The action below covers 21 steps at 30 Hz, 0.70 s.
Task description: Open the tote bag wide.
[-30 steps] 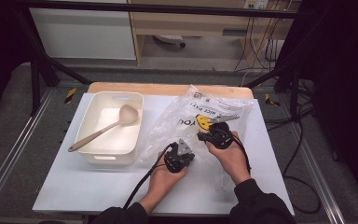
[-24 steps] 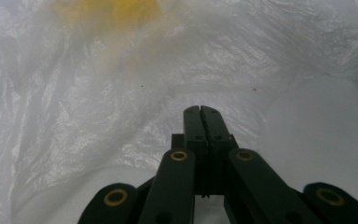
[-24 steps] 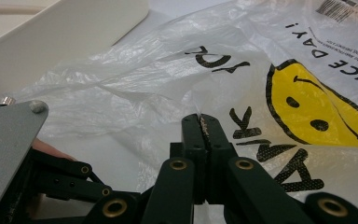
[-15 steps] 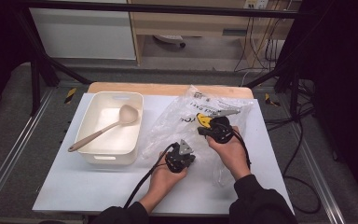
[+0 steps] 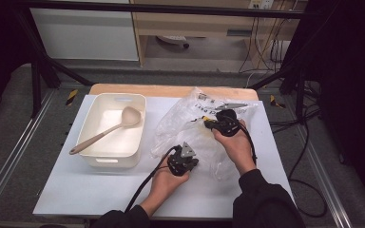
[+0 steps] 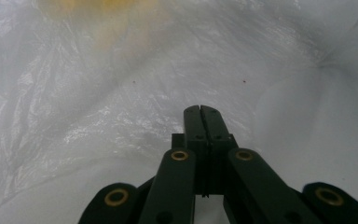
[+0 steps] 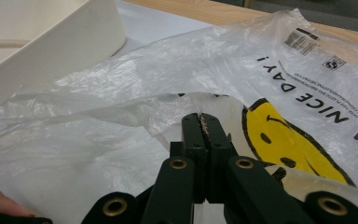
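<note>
A clear plastic bag (image 5: 185,123) printed with a yellow smiley (image 7: 284,135) lies crumpled right of centre on the table. My left gripper (image 5: 185,159) sits at the bag's near edge. Its jaws (image 6: 200,109) are pressed together with the white film (image 6: 98,93) running right up to them. My right gripper (image 5: 212,123) is farther back over the bag, beside the print. Its jaws (image 7: 200,116) are shut on a raised fold of the film (image 7: 135,102). At the left stands a white tub (image 5: 116,97) with a beige ladle (image 5: 123,118) lying in it.
The tub's wall (image 7: 74,42) rises close to the left of the bag. A white sheet (image 5: 100,190) covers the table, with a wooden edge (image 5: 171,90) at the back. Black cables trail from both grippers, and metal rails run along both sides.
My right gripper has moved right and slightly up, drawing the bag's film with it so the bag spreads wider. The left gripper has stayed put.
</note>
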Tool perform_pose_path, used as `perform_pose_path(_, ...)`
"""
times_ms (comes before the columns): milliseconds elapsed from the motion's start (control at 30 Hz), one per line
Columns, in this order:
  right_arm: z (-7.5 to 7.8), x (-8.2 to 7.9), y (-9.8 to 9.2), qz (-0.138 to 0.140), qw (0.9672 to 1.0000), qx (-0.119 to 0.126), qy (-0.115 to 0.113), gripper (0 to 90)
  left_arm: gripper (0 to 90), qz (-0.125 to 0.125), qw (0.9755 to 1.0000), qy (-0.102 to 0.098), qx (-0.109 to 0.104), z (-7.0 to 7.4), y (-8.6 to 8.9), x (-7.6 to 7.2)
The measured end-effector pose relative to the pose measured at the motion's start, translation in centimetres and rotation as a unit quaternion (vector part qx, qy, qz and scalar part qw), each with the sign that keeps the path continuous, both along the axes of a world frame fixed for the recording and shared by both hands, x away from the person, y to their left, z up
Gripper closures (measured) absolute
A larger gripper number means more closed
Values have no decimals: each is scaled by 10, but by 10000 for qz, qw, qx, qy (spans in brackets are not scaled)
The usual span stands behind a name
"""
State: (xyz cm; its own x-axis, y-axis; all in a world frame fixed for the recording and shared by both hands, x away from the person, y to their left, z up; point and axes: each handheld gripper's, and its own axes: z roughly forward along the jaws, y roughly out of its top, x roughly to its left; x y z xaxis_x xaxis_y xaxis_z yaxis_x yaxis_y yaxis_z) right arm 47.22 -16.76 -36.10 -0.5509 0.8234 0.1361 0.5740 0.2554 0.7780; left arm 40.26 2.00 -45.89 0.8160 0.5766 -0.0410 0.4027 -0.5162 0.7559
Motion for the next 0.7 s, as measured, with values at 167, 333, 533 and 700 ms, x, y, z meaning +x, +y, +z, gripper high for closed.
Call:
perform_pose_path(167, 4, 5, -4, -74, 9999, 51, -66, 900, 900, -55, 10000, 57, -35, 0, 2, 1)
perform_pose_path(333, 11, 7, -5, -90, 9999, 59, -128, 900, 900, -113, 9999, 105, -48, 0, 4, 3)
perform_pose_path(533, 25, 7, -4, -87, 9997, 65, -231, 900, 900, -216, 9997, 151, -10, 1, 6, 5)
perform_pose_path(700, 39, 7, -5, -102, 9993, 96, -360, 900, 900, -212, 9996, 173, -43, 1, 6, 5)
